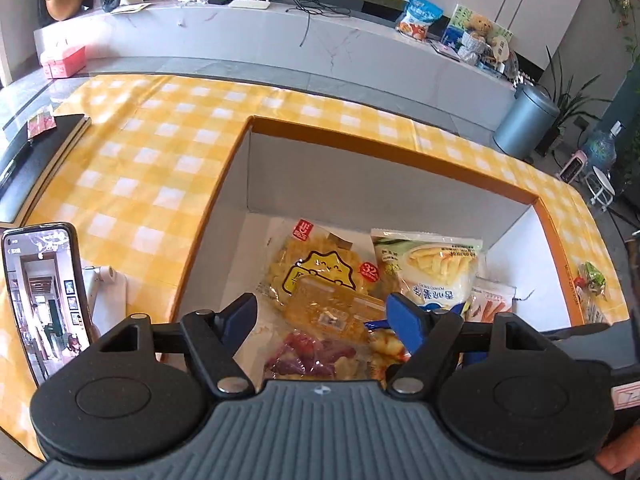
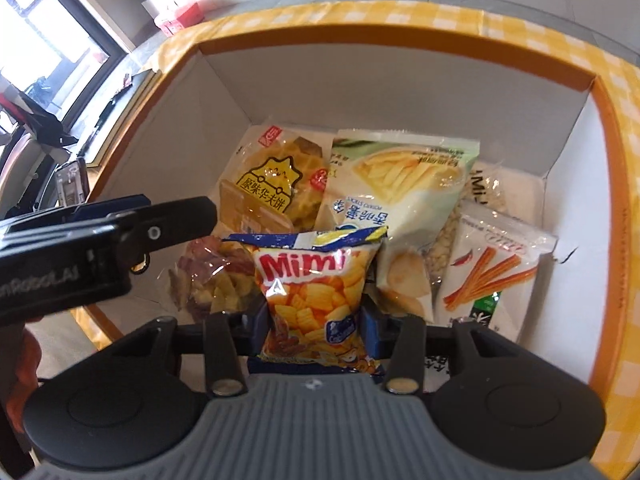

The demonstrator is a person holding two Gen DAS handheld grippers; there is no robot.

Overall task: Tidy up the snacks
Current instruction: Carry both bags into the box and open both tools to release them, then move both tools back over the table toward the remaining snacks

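Snacks lie in the box (image 2: 568,184) on the table (image 1: 160,152): waffle (image 2: 276,176), fries pack (image 2: 404,184), stick pack (image 2: 496,264). Right tongs (image 2: 316,316) are clamped on a Mimi bag (image 2: 316,280) over the box; left tongs (image 1: 320,320) stand apart, holding nothing.

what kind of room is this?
Most likely a home living room. A long marble media console carries a wifi router and a teddy bear; potted plants and a bin stand by the wall; the snack box sits on a yellow checked tablecloth.
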